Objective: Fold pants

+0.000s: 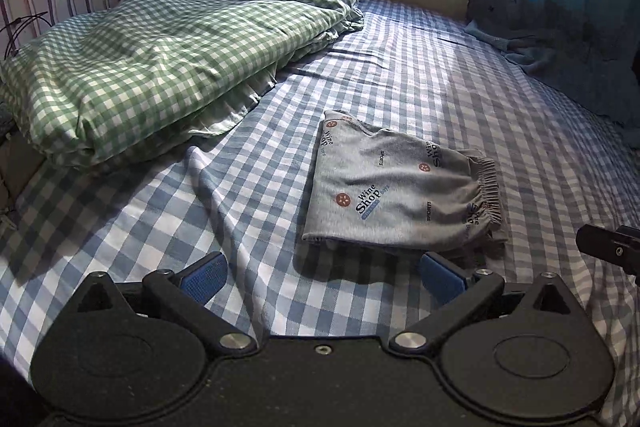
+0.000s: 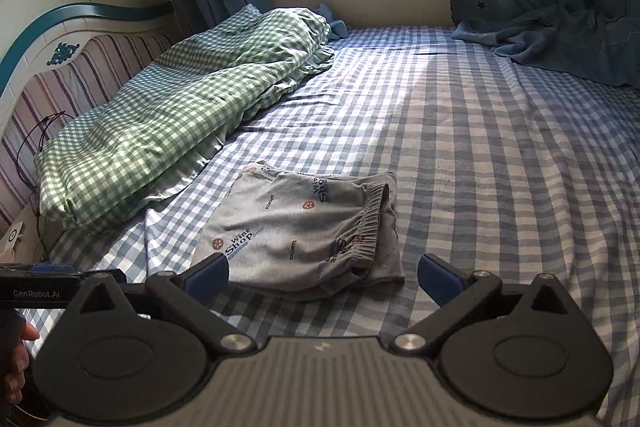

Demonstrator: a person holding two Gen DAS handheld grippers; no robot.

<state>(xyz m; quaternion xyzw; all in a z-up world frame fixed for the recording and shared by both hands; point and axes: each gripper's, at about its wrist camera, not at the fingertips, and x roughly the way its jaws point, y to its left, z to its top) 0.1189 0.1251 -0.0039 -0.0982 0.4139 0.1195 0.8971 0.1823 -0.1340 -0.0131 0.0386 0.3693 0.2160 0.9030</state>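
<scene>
The pants (image 2: 296,239) are soft matt grey knit cloth with printed lettering, lying on a woven checked cotton sheet (image 2: 500,167), while the left gripper (image 1: 324,277) shows matt black plastic, shiny metal pivots and ribbed blue pads (image 1: 206,275).

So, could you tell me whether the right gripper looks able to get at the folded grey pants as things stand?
Probably yes. The right gripper is open and empty, and the grey pants lie just ahead of its fingers on the checked sheet with nothing over them. The green checked duvet lies off to the side.
</scene>
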